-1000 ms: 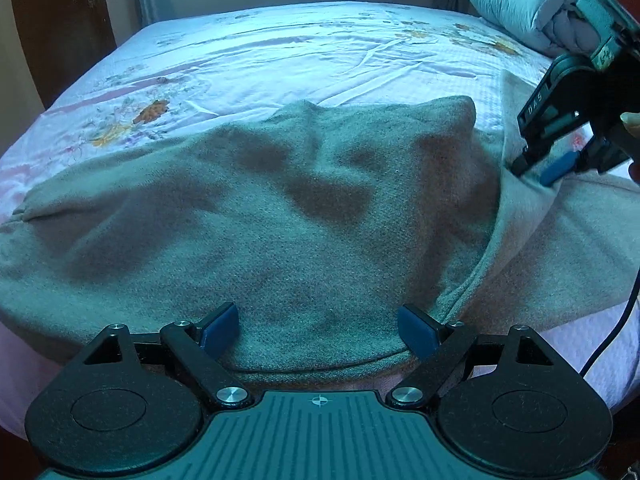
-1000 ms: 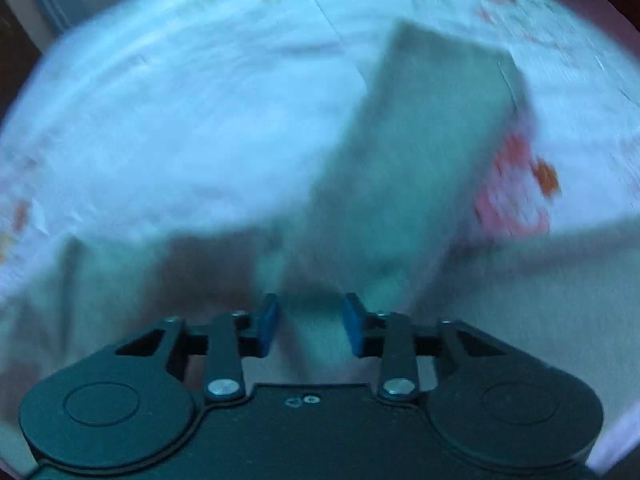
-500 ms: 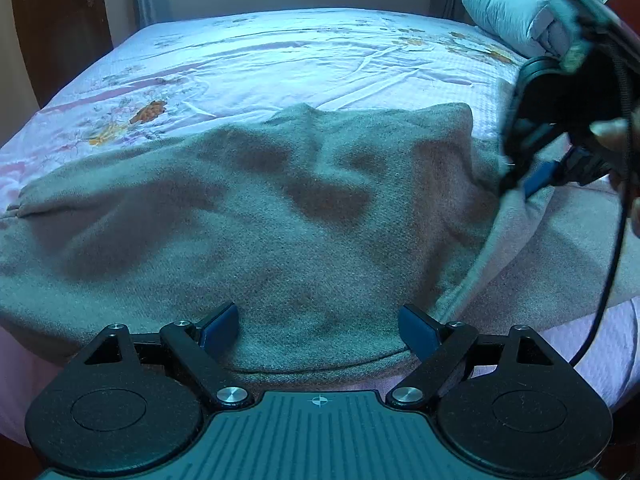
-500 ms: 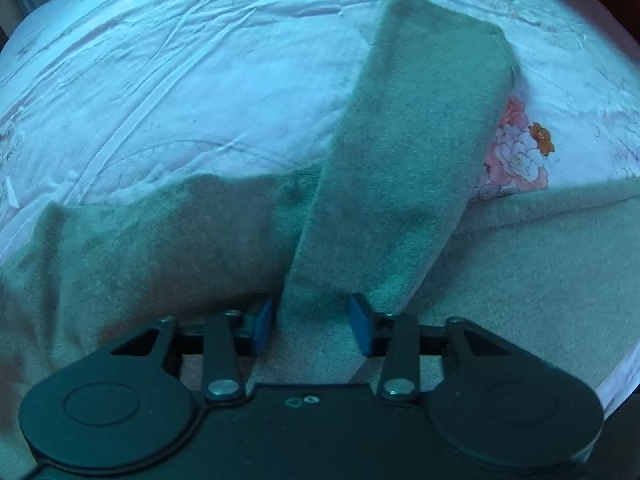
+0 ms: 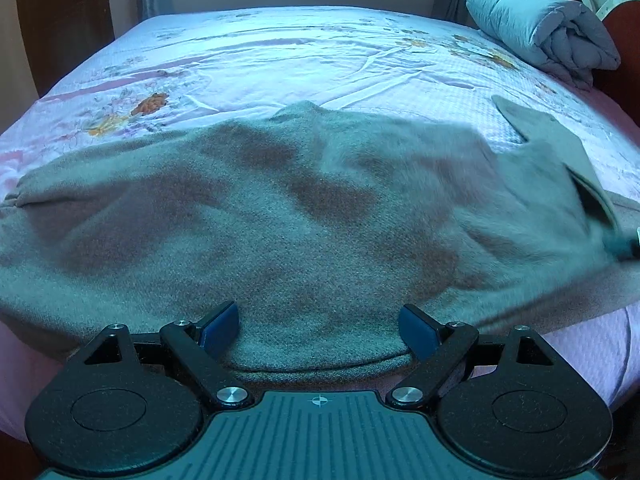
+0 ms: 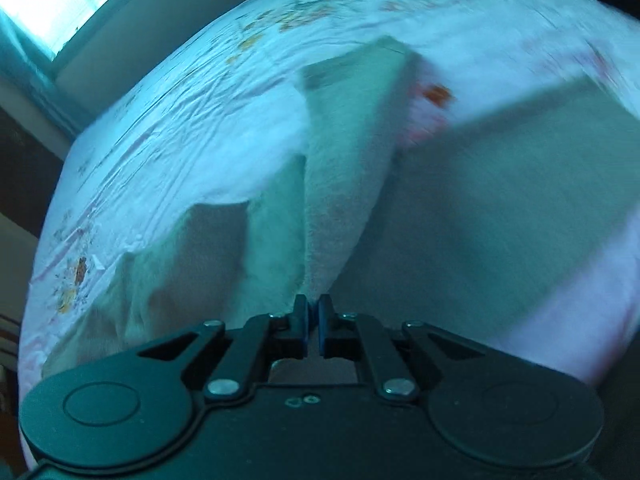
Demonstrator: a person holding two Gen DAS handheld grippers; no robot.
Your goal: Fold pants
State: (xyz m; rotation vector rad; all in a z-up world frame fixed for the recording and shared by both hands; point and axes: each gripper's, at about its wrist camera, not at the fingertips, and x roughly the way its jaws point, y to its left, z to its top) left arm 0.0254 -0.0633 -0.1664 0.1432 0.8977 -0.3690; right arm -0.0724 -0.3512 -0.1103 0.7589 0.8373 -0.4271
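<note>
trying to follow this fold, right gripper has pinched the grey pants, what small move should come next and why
Probably carry the pinched fabric on across toward the other half. The right gripper is shut on a raised ridge of the pants, which are spread on the bed with a leg lying loose beyond. The left gripper is open over the near hem, free to pin it while the fold goes over.

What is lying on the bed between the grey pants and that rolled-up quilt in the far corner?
Nothing: in the left wrist view only bare flowered bedsheet stretches between the pants and the rolled quilt.
</note>
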